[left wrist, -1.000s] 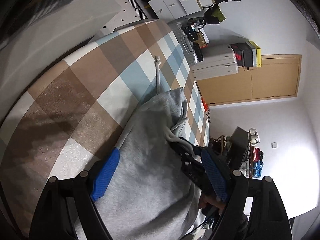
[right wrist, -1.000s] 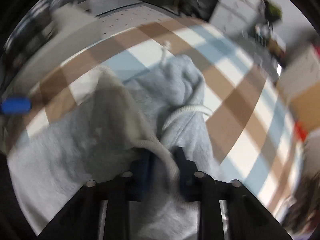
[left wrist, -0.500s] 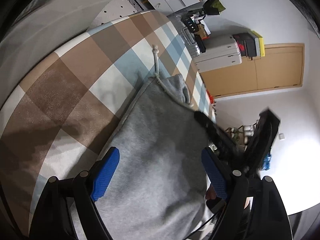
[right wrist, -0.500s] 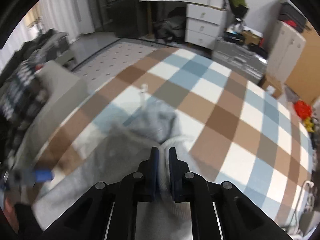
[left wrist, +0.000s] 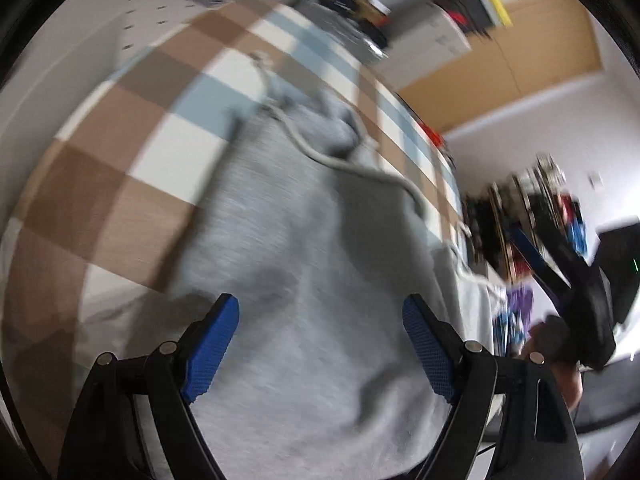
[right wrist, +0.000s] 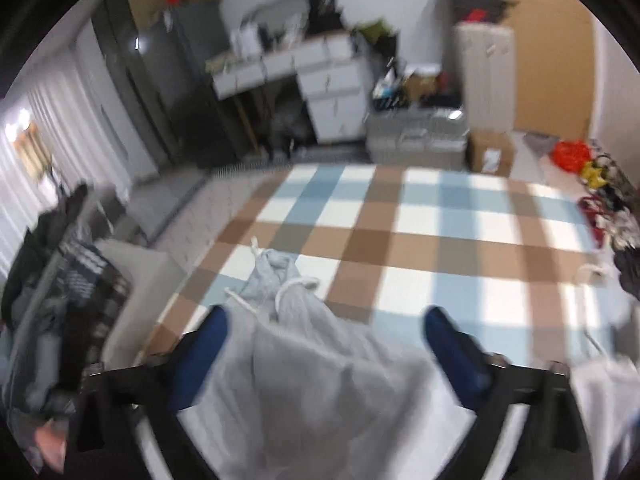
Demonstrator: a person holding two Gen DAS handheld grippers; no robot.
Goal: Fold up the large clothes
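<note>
A grey hooded sweatshirt [left wrist: 304, 272] lies folded on the brown, blue and white checked cloth [left wrist: 132, 184]; its hood and white drawstring [left wrist: 352, 168] point to the far end. My left gripper [left wrist: 320, 312] is open and empty, just above the sweatshirt's near part. In the right wrist view the sweatshirt [right wrist: 320, 392] lies below my right gripper [right wrist: 324, 320], which is open, empty and raised. The hood [right wrist: 276, 276] is bunched with its cord. Both views are blurred.
White drawers [right wrist: 332, 92], a grey crate [right wrist: 416, 136] and a cardboard box [right wrist: 492, 152] stand beyond the cloth's far edge. A pile of dark clothes [right wrist: 60, 280] lies at the left. A wooden door [left wrist: 504, 48] is at the back. The other gripper [left wrist: 568, 272] is at the right.
My right gripper has let go of the sweatshirt's hood, opened and lifted away. My left gripper has stayed open and shifted over the sweatshirt. The hood now lies flat.
</note>
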